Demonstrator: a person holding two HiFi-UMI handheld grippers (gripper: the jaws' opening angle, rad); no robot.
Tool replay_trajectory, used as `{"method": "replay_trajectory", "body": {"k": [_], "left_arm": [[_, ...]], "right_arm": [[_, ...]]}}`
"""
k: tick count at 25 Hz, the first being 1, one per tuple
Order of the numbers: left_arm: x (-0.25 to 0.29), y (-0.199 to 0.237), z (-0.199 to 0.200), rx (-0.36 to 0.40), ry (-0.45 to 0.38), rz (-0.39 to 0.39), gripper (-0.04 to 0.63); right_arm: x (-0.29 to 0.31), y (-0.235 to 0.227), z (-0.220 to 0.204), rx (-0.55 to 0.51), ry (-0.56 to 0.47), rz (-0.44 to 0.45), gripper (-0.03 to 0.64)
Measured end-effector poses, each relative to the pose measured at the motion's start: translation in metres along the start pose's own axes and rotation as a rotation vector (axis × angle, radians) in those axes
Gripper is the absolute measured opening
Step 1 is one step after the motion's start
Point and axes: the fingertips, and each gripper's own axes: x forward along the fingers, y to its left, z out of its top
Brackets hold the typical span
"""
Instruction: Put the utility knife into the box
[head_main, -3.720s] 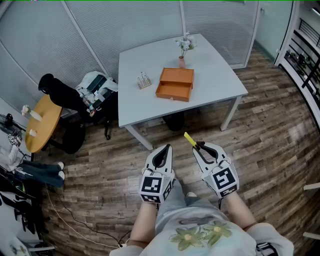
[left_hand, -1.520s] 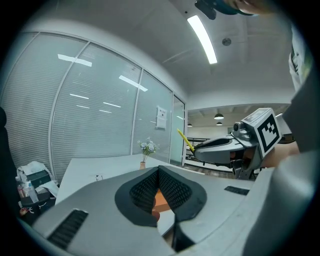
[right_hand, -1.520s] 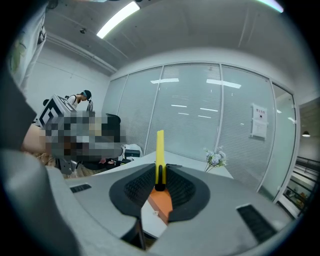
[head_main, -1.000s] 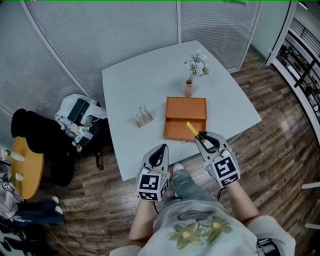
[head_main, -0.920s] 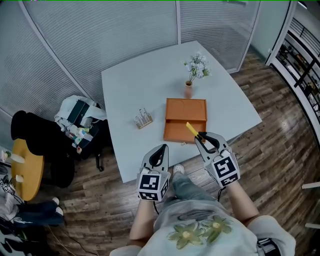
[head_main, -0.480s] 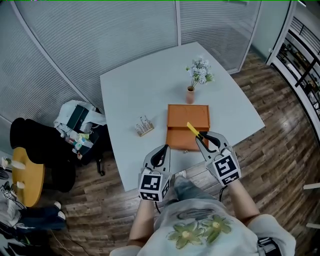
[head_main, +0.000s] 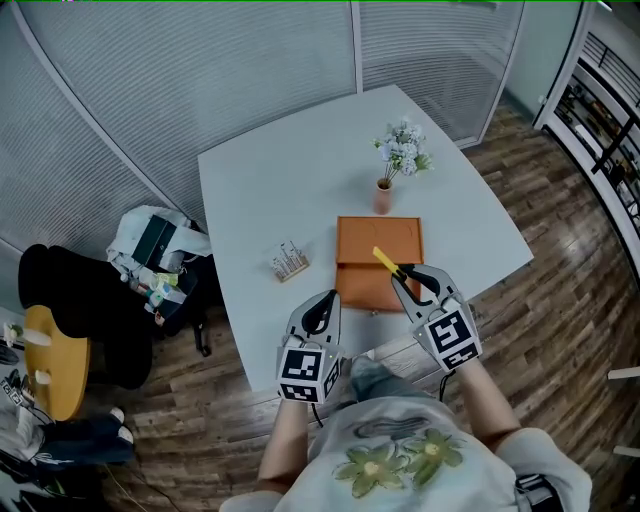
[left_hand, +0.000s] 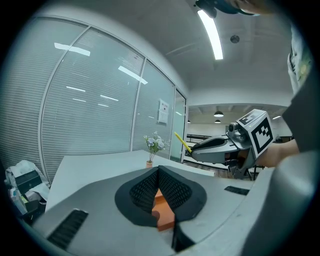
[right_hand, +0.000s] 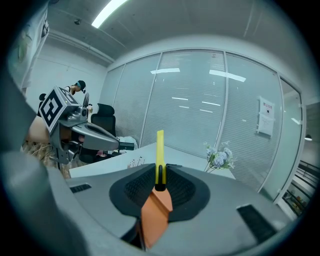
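Observation:
The orange box (head_main: 378, 262) lies open on the white table (head_main: 270, 180), near its front edge. My right gripper (head_main: 401, 280) is shut on the yellow utility knife (head_main: 384, 262), which points forward and left above the box's near part. In the right gripper view the knife (right_hand: 160, 152) stands up between the pads, with the box (right_hand: 154, 212) showing below. My left gripper (head_main: 327, 297) is shut with nothing in it, hanging over the table's front edge to the left of the box. Seen through the left gripper (left_hand: 159, 172), the box (left_hand: 163, 212) is low between the jaws.
A small vase of flowers (head_main: 388, 185) stands just behind the box. A little rack (head_main: 288, 262) sits to the box's left. Bags (head_main: 155, 250) and a black chair (head_main: 70, 295) are on the floor left of the table, with a round wooden table (head_main: 45, 365) beyond.
The view has closed in on the table, so the box now lies right under the grippers. The right gripper still holds the knife and the left stays shut.

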Motion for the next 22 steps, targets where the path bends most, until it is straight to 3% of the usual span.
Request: {"method": "replay_trajectory", "body": {"k": [22], "left_arm": [[0.03,0.017,-0.015,-0.014,0.045,-0.009,0.002]], "right_arm": [[0.039,-0.002,-0.037,-0.051,0.106,0.077,0.072]]}}
